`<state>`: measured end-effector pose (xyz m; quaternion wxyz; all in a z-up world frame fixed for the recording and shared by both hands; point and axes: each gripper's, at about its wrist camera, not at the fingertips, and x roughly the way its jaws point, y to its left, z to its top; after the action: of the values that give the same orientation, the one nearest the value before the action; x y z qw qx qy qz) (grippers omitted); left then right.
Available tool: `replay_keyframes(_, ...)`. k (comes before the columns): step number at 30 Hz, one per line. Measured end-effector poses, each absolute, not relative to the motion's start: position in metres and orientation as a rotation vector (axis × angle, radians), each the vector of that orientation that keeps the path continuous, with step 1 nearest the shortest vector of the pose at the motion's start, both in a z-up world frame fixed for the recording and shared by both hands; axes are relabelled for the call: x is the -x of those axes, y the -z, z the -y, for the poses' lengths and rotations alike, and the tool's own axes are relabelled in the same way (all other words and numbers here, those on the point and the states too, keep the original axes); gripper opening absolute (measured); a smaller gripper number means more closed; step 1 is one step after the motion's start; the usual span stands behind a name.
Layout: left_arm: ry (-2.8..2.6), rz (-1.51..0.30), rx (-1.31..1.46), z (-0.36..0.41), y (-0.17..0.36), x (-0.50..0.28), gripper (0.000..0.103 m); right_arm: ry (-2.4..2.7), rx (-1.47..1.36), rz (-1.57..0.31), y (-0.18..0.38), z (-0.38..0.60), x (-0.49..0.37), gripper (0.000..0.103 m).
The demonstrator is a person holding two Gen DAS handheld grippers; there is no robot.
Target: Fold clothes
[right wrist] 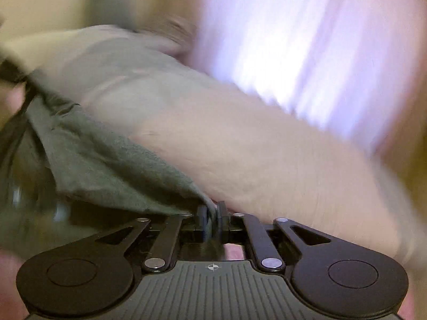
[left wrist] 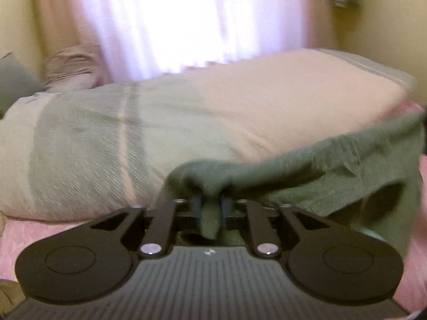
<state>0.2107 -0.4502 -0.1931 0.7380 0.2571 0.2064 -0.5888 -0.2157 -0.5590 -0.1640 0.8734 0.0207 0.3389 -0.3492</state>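
Left gripper (left wrist: 210,208) pinching bunched grey-green knit garment (left wrist: 333,165); right gripper (right wrist: 212,217) pinching its other edge; striped pink-grey pillow (left wrist: 133,138) behind.

Ahead of you a big pink-and-grey striped pillow (left wrist: 160,133), bright pale curtain (left wrist: 173,21) behind it, pink bedsheet (left wrist: 32,237) below, cream wall (left wrist: 387,26).
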Motion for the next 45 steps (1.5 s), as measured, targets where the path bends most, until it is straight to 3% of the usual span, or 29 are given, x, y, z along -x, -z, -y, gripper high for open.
replay_keyframes(1, 1.264, -0.487, -0.544, 0.457, 0.199, -0.216, 0.035, 0.771, -0.124, -0.703, 0.167, 0.582, 0.209, 0.081)
replay_keyframes(3, 1.222, -0.571, -0.503, 0.463, 0.213, -0.227, 0.044, 0.825, -0.256, -0.626, 0.176, 0.603, 0.215, 0.081)
replay_keyframes(7, 1.184, -0.810, -0.526, 0.415, 0.269, -0.242, 0.044, 0.759, -0.537, -0.611, 0.224, 0.590, 0.238, 0.081)
replay_keyframes(12, 1.098, -1.060, -0.521, 0.333, 0.329, -0.250, 0.043, 0.566, -0.926, -0.720, 0.320, 0.513, 0.244, 0.081)
replay_keyframes(18, 1.047, -1.145, -0.426, 0.304, 0.364, -0.259, 0.049, 0.542, -0.700, -0.751, 0.361, 0.457, 0.193, 0.081)
replay_keyframes(19, 1.053, -1.161, -0.418, 0.304, 0.370, -0.259, 0.044, 0.534, -0.613, -0.749, 0.363, 0.455, 0.180, 0.081)
replay_keyframes(20, 1.059, -1.177, -0.409, 0.304, 0.375, -0.259, 0.032, 0.531, -0.549, -0.755, 0.367, 0.453, 0.172, 0.081)
replay_keyframes(21, 1.065, -1.193, -0.400, 0.304, 0.381, -0.259, 0.027, 0.517, -0.535, -0.755, 0.374, 0.455, 0.166, 0.063)
replay_keyframes(22, 1.086, -1.194, -0.410, 0.306, 0.384, -0.257, 0.006, 0.503, -0.521, -0.754, 0.380, 0.456, 0.161, 0.033)
replay_keyframes(23, 1.126, -1.208, -0.426, 0.310, 0.385, -0.253, 0.001, 0.488, -0.509, -0.754, 0.386, 0.458, 0.155, 0.019)
replay_keyframes(24, 1.162, -1.229, -0.428, 0.311, 0.381, -0.250, 0.001, 0.469, -0.560, -0.743, 0.388, 0.466, 0.156, 0.011)
replay_keyframes(29, 1.321, -1.338, -0.387, 0.288, 0.328, -0.242, 0.001, 0.371, -0.814, -0.710, 0.337, 0.496, 0.198, 0.007)
replay_keyframes(34, 1.527, -1.418, -0.259, 0.253, 0.260, -0.228, 0.001, 0.283, -0.889, -0.832, 0.245, 0.519, 0.258, 0.007)
replay_keyframes(38, 1.411, -1.384, -0.246, 0.263, 0.273, -0.230, 0.006, 0.300, -0.966, -0.799, 0.213, 0.543, 0.264, 0.009)
replay_keyframes(39, 1.332, -1.377, -0.281, 0.269, 0.289, -0.230, 0.007, 0.330, -0.993, -0.769, 0.217, 0.550, 0.263, 0.035)
replay_keyframes(40, 1.260, -1.375, -0.318, 0.274, 0.306, -0.230, 0.011, 0.383, -1.032, -0.731, 0.232, 0.558, 0.256, 0.080)
replay_keyframes(41, 1.197, -1.375, -0.359, 0.279, 0.324, -0.228, 0.011, 0.423, -1.066, -0.709, 0.246, 0.563, 0.252, 0.091)
replay_keyframes(45, 1.124, -1.415, -0.439, 0.265, 0.364, -0.215, 0.015, 0.602, -1.168, -0.712, 0.306, 0.549, 0.260, 0.091)
